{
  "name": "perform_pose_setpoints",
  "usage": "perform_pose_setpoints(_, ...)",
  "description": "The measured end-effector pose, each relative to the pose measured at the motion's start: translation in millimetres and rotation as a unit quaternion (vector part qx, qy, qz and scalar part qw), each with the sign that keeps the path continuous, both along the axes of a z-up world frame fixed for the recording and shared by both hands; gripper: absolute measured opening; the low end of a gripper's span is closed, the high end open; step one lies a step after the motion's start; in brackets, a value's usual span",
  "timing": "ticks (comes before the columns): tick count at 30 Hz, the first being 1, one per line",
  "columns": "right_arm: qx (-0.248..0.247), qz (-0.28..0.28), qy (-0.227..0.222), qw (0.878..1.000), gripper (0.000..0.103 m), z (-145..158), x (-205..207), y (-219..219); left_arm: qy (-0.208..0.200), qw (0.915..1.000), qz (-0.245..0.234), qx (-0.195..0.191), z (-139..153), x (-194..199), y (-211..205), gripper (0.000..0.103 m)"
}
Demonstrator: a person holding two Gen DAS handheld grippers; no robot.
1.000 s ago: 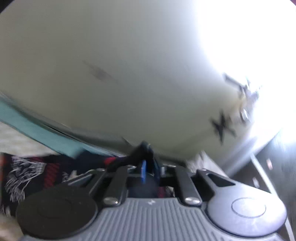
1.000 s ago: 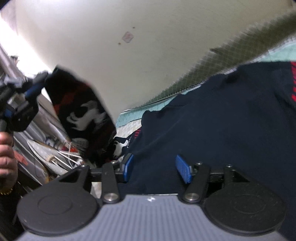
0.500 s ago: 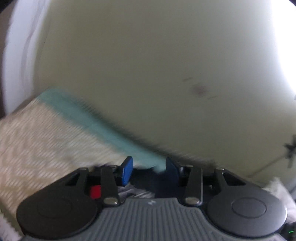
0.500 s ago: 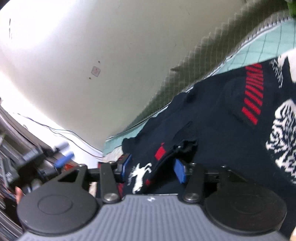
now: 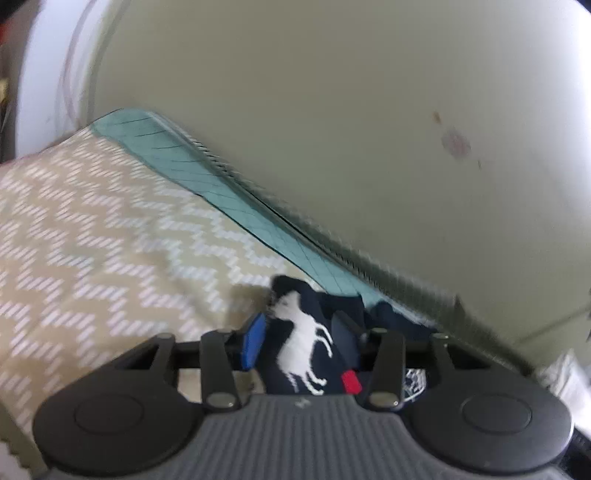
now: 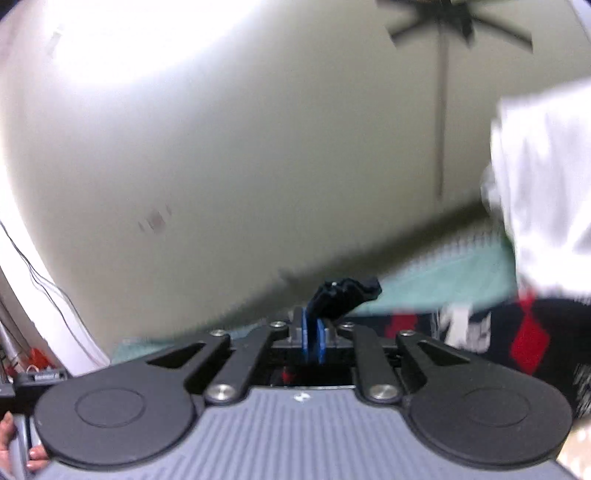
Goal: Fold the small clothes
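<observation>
two wrist views, and they barely overlapped. the left wrist view alone showed the bed: a beige zigzag cover (image 5: 92, 236), a teal checked sheet (image 5: 207, 177) running along the wall (image 5: 332, 110), and a corner of the navy sweater (image 5: 295, 347) with its white horse motif lying on the cover. the left gripper (image 5: 299, 343) sat partly open with that sweater corner between its jaws; the blue pad (image 5: 253, 341) was just beside the knit, and i could not tell whether the far pad touched it, so no grip was visible. only the right wrist view showed the right gripper (image 6: 313, 341), blue pads nearly together and pinched on a dark fold of the sweater (image 6: 343, 295) that stuck up above the fingertips. it also showed more of the navy knit with red and white pattern at lower right, a blurred white cloth (image 6: 543, 184) at the right edge, a ceiling fan (image 6: 454, 18), and fingers (image 6: 11, 439) at the bottom left corner. versus a second ago: the left jaws had just been opening, where earlier they were clamped on the knit and raised toward the wall; the left view had since dropped to the bed. the right jaws had just been closing, from wide over the flat sweater to nipped on the fold, and that view had tilted up toward the ceiling.
</observation>
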State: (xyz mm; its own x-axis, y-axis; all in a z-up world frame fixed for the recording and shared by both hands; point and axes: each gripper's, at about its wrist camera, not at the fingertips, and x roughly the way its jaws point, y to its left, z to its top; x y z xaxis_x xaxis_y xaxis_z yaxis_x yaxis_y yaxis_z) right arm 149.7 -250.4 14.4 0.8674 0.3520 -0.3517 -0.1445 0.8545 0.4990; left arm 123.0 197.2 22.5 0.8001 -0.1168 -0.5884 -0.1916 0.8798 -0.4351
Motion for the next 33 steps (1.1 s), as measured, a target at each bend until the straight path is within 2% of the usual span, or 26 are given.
perform_pose_setpoints(3,0.023,0.019,0.058,0.998,0.012,-17,16,-3,0.016,0.9977,-0.003,0.066,-13,13,-25,0.043)
perform_pose_setpoints(5,0.022,0.018,0.072,0.997,0.014,-22,20,-4,0.026,0.9951,0.004,0.095,-28,20,-27,0.011)
perform_pose_setpoints(6,0.025,0.018,0.082,0.996,0.019,-23,21,-3,0.014,0.9947,0.008,0.101,-31,19,-27,0.011)
perform_pose_setpoints(9,0.059,0.019,0.121,0.991,0.018,-32,25,-6,-0.001,0.9944,0.022,0.104,-34,17,-27,0.011)
perform_pose_setpoints(11,0.076,0.014,0.13,0.989,0.014,-34,20,-8,-0.002,0.9937,0.028,0.109,-36,21,-26,0.012)
perform_pose_setpoints(12,0.076,0.012,0.13,0.989,0.014,-34,18,-7,-0.001,0.9933,0.033,0.111,-36,21,-27,0.014)
perform_pose_setpoints(14,0.069,0.01,0.13,0.989,0.014,-31,9,-4,0.005,0.9929,0.044,0.111,-38,23,-26,0.025)
perform_pose_setpoints(16,0.087,0.004,0.135,0.987,0.016,-25,-9,-14,-0.005,0.9937,0.053,0.099,-37,19,-20,0.03)
perform_pose_setpoints(18,0.098,-0.018,0.108,0.989,0.023,-12,-38,-36,-0.052,0.9943,0.059,0.072,-33,4,-12,0.029)
perform_pose_setpoints(21,0.078,-0.085,0.066,0.991,0.024,8,-104,-86,-0.097,0.9916,0.08,0.032,-23,-22,-4,0.035)
perform_pose_setpoints(23,0.071,-0.138,0.062,0.986,0.027,14,-145,-117,-0.116,0.9918,0.052,-0.013,-14,-30,-7,0.035)
perform_pose_setpoints(25,0.067,-0.193,0.058,0.977,0.03,19,-182,-146,-0.126,0.9917,-0.003,-0.024,-3,-31,-23,0.035)
perform_pose_setpoints(28,0.101,-0.254,0.048,0.961,0.033,23,-219,-178,-0.136,0.9863,-0.092,0.012,0,-33,-59,0.036)
perform_pose_setpoints(31,0.16,-0.254,0.053,0.952,0.033,20,-225,-193,-0.126,0.9769,-0.159,0.067,-10,-28,-84,0.036)
perform_pose_setpoints(32,0.169,-0.248,0.052,0.952,0.038,20,-222,-194,-0.12,0.9749,-0.168,0.083,-14,-26,-88,0.036)
perform_pose_setpoints(33,0.173,-0.244,0.049,0.953,0.055,19,-217,-191,-0.111,0.9739,-0.172,0.099,-19,-23,-91,0.036)
